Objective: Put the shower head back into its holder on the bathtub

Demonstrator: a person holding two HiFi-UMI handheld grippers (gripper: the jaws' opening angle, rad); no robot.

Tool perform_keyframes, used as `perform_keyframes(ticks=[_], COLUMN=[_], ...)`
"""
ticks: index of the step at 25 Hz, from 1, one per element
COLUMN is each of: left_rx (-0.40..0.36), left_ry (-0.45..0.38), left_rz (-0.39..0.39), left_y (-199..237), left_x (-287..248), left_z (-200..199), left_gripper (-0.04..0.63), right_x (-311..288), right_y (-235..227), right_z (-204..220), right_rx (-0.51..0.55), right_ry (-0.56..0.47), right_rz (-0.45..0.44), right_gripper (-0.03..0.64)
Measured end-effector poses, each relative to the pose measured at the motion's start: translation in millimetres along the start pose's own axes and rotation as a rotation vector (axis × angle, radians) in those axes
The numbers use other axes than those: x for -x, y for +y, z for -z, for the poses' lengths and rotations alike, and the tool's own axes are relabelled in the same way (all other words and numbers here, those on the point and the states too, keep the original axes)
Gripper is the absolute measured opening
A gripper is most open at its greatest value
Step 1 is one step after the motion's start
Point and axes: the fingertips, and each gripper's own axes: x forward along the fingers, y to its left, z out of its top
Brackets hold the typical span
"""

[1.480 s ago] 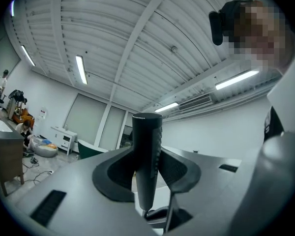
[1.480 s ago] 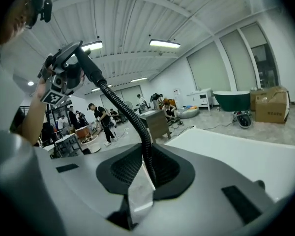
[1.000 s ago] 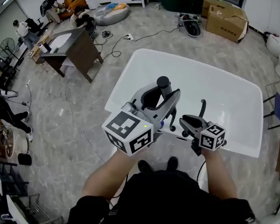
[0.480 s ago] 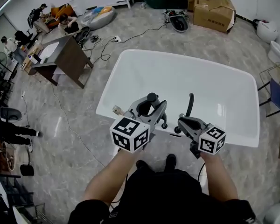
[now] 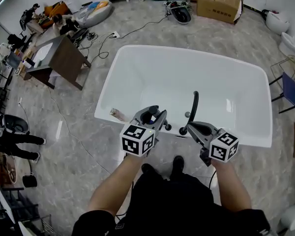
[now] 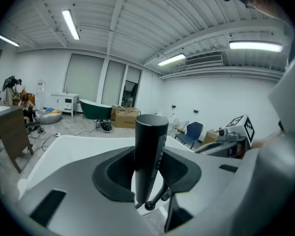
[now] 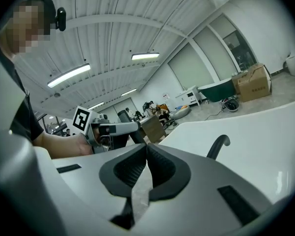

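The white bathtub (image 5: pixel 187 50) lies below me, its near rim by my hands. My left gripper (image 5: pixel 155 113) is shut on the dark, round handle of the shower head (image 5: pixel 151 110), low over the near rim. In the left gripper view the shower head (image 6: pixel 150 146) stands upright between the pads, a thin dark hose (image 6: pixel 157 199) leaving its lower end. My right gripper (image 5: pixel 191 128) has just been closing; its jaws meet with nothing between them (image 7: pixel 146 149). It sits beside the black curved spout (image 5: pixel 194 102). Small black fittings (image 5: pixel 167 127) stand on the rim between the grippers.
A small object (image 5: pixel 116 114) rests on the tub's left rim. On the marble floor are a brown desk (image 5: pixel 59 53), cardboard boxes (image 5: pixel 219 1), cables (image 5: pixel 137 31), a blue chair (image 5: pixel 292 90) at right and a person (image 5: pixel 12 141) at left.
The left gripper has come down with the shower head to just over the tub's near rim. The right gripper's jaws have shut on nothing and it has shifted slightly toward the spout.
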Motion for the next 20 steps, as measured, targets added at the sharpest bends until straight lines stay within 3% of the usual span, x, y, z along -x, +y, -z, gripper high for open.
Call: perform_keyframes(ticks=[3, 10, 20], left_rx=[0.04, 0.037, -0.048], left_ry=[0.032, 0.143, 0.319], left_rz=[-0.009, -0.015, 0.029], left_y=[6.8, 14.1, -5.9], left_x=[-9.1, -40.0, -69.6], left_z=[13.3, 59.6, 133.9], left_gripper=[0.144, 0.146, 0.149], right_x=[1.1, 0.5, 21.1], right_y=[-5.9, -17.0, -26.1], right_z=[1.7, 22.2, 45.9], right_rx=[-0.014, -0.046, -0.105], right_ry=[0.002, 0.014, 0.022], right_rz=[0.006, 0.024, 0.095], right_gripper=[0.025, 0.025, 0.025])
